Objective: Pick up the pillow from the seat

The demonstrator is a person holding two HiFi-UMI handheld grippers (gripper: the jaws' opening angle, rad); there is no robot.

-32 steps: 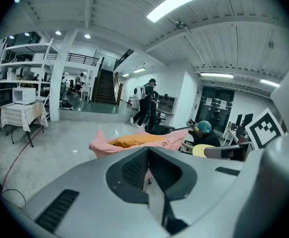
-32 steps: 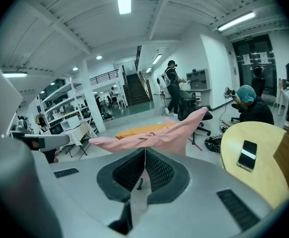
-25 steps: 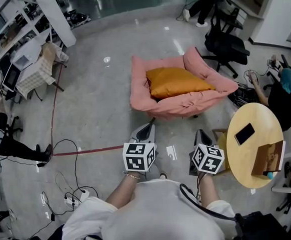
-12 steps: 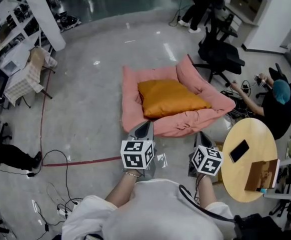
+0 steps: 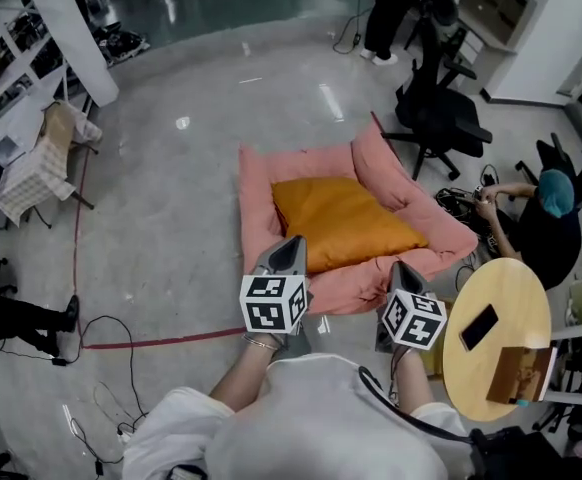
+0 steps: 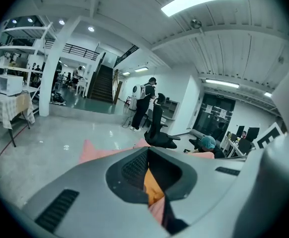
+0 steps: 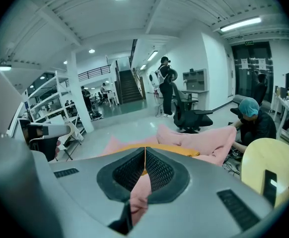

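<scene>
Orange pillow (image 5: 343,223) is seen lying in the pink seat (image 5: 254,183). Left gripper (image 5: 293,243) and right gripper (image 5: 399,266), both pressed together and empty, should be spread before its near edge is reached.

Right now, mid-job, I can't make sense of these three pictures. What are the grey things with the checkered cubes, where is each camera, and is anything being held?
There is no robot arm here. A person carries a hand-held gripper in each hand. The picture from above comes from a camera on the person's head. It shows the left hand-held gripper and the right hand-held gripper. Each bears a marker cube as part of it. The other two pictures look along each one's own jaws. Both pairs are closed and hold nothing. Ahead on the floor sits the pink seat, with the orange pillow lying in it, not yet touched. A round wooden table stands at the right.
</scene>
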